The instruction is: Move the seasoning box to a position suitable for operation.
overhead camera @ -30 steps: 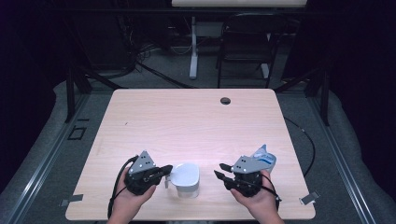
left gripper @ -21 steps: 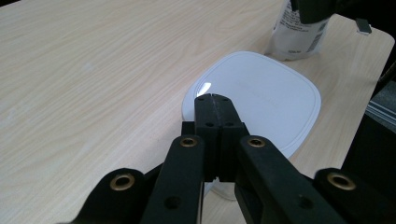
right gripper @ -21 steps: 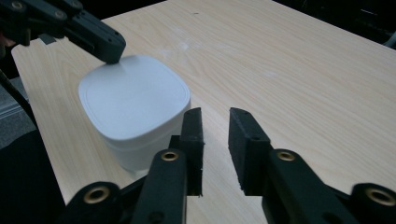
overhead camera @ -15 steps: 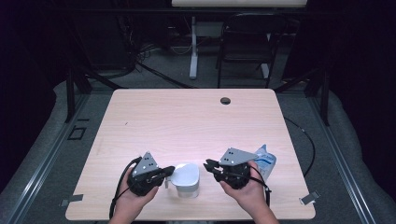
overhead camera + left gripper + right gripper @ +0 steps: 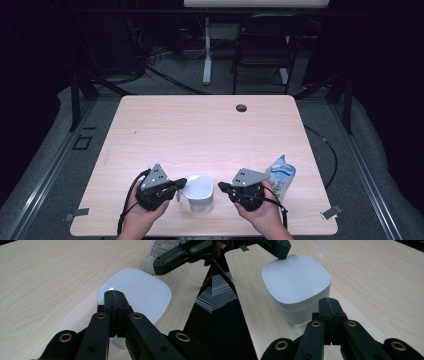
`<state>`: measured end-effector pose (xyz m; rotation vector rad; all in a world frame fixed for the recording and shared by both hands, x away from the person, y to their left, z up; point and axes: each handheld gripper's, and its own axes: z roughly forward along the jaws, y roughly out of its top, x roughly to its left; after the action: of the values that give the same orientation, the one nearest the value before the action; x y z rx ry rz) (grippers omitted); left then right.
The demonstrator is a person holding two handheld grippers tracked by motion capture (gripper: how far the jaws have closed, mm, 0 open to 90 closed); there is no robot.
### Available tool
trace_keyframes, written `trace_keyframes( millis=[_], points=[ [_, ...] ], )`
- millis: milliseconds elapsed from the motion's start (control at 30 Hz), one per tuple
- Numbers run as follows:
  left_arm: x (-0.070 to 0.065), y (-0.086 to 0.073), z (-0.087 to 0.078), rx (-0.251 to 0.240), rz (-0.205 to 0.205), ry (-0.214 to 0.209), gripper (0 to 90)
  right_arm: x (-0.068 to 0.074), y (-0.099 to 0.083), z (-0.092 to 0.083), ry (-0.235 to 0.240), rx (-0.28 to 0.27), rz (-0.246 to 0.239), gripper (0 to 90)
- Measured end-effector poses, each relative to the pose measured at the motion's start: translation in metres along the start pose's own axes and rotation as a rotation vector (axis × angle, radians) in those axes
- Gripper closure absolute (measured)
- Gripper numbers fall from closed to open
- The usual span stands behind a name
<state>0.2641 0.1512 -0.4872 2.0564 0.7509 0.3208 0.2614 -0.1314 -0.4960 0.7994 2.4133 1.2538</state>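
The white container (image 5: 200,192) is sitting at the near table edge between both grippers. The left gripper (image 5: 181,185), jaws together, is resting on its lid; the right gripper (image 5: 222,188), having just been closing on nothing, has moved in from the pouch (image 5: 281,175).

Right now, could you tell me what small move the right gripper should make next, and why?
Probably ease the shut right gripper left to the square white lidded plastic container: a gap separates them, while the shut left gripper already rests at the lid's far edge.
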Motion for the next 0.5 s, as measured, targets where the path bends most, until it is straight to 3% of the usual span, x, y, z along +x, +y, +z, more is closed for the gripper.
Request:
trace_keyframes(
  millis=[300,500],
  points=[
    [0.0006,-0.0015,-0.0008,-0.006,-0.009,-0.006,90.0,0.0085,-0.0084,0.0083,0.018,0.031,-0.040,90.0],
    [0.0008,-0.0022,-0.0011,-0.010,-0.011,-0.007,90.0,0.0100,-0.0104,0.0103,0.029,0.032,-0.038,90.0]
  ],
)
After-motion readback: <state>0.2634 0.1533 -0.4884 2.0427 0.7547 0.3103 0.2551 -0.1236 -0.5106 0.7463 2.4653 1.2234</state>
